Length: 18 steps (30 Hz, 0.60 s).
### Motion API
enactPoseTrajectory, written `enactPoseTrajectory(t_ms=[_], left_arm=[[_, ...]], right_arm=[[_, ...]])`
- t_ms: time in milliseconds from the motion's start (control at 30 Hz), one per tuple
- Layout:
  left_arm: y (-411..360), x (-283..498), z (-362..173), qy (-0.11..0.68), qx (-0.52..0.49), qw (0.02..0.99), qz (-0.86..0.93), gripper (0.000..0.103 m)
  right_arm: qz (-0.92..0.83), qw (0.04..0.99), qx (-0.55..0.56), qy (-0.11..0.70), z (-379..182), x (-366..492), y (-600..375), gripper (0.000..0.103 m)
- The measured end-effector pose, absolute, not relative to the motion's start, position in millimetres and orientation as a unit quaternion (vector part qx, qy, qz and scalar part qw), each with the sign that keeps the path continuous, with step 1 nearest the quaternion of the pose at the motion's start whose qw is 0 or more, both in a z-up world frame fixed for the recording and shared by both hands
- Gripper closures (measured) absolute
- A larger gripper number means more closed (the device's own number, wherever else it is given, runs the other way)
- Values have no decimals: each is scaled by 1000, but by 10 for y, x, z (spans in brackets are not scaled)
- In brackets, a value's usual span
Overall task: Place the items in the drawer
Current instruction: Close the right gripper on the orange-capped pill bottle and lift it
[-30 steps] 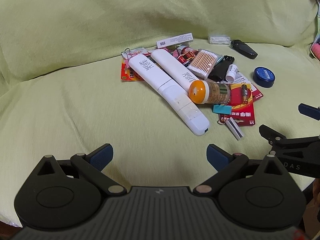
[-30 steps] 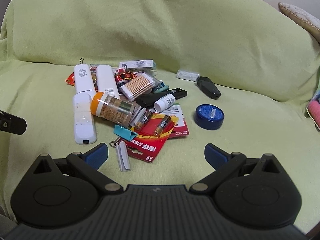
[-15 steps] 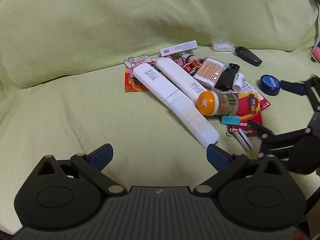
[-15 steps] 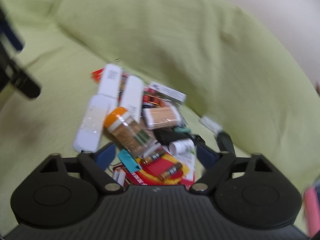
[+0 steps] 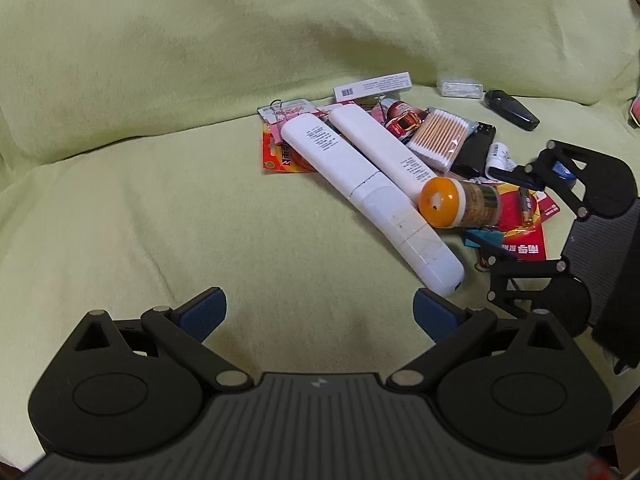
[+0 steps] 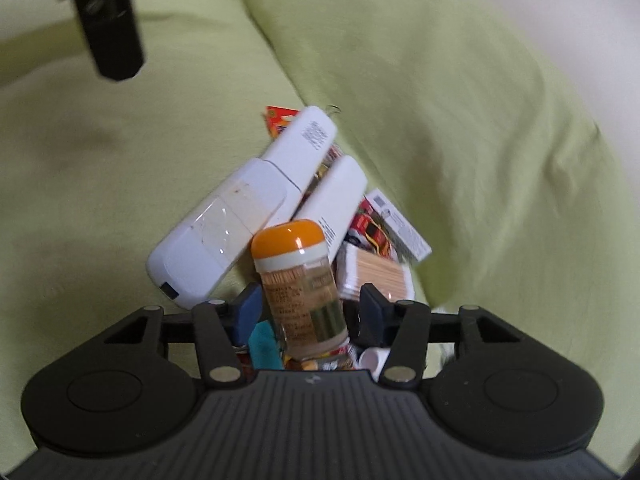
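Lying lengthwise between the parted right tongs (image 6: pixel 308 310), the bottle (image 6: pixel 302 280) points its orange cap forward; left tongs (image 5: pixel 318 314) released.

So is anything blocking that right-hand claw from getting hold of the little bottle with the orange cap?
Nothing visible does. The right gripper is open, with the orange-capped clear plastic bottle lying between its blue fingers. A teal binder clip lies close beside the bottle's base and might get nudged.

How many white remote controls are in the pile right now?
2. The longer remote lies on the pile's left edge, its near end on the green cover. The second remote lies alongside it on its right, its near end by the orange-capped bottle. Clutter may hide others.
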State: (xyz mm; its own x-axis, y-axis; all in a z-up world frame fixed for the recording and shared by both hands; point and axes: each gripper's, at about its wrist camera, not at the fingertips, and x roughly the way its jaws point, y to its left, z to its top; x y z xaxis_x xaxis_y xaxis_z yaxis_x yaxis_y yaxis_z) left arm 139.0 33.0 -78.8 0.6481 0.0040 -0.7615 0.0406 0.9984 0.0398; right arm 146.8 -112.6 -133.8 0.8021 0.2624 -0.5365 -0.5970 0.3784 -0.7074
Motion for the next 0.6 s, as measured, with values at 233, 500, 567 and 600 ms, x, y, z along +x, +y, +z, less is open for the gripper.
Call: enactPoseTrajectory(t_ms=[233,500,567,600], left_arm=[[360,1403,-848,428,19,903,-12,3],[359,1405,-859,430,18,903,-14,3],[344,1406,-854,430,18,903,-15,3],[336,1403,-848,429,17,903,-16,3]], right_arm=[[291,777,-537,155,-1448,1544,-1009,62],[284,834,-438,176,-1346,1609,-1126,65],[273,865,-370,200,-1234,1646,-1236,65],[265,882,-329,211,-1164,1666,-1323,65]])
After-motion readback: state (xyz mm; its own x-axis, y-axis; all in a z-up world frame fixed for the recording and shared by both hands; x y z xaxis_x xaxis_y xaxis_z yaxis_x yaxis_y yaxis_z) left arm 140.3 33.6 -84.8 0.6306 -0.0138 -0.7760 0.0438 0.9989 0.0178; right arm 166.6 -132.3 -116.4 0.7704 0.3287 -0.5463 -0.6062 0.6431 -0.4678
